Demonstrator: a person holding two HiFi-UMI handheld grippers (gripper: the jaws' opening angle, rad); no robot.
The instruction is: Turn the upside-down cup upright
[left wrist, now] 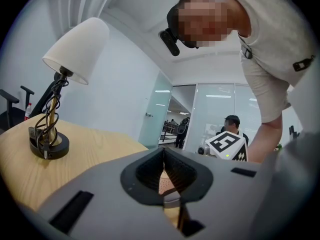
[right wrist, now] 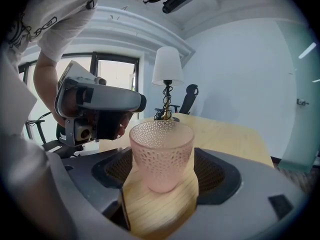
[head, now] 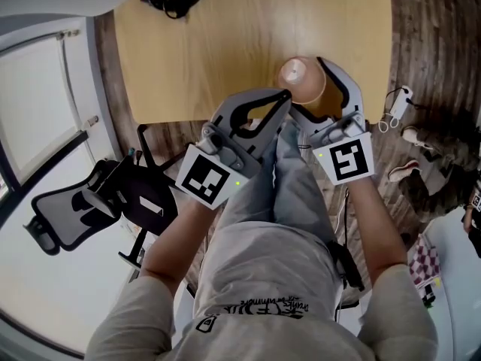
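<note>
The single pink dimpled glass cup (right wrist: 161, 154) stands upright on the wooden table (head: 225, 51) near its front edge, mouth up, base down, long axis vertical. It stands between the wide-spread jaws of the right claw (right wrist: 162, 176), whose pads stay clear of its sides. The left claw (left wrist: 164, 166) is closed and empty just beside it, and one lamp (left wrist: 75, 49) stands at the far end.

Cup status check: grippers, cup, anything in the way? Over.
Right gripper open, straddling cup, pads off it. Left gripper shut, empty. Cup upright on table. Nothing blocking.
</note>
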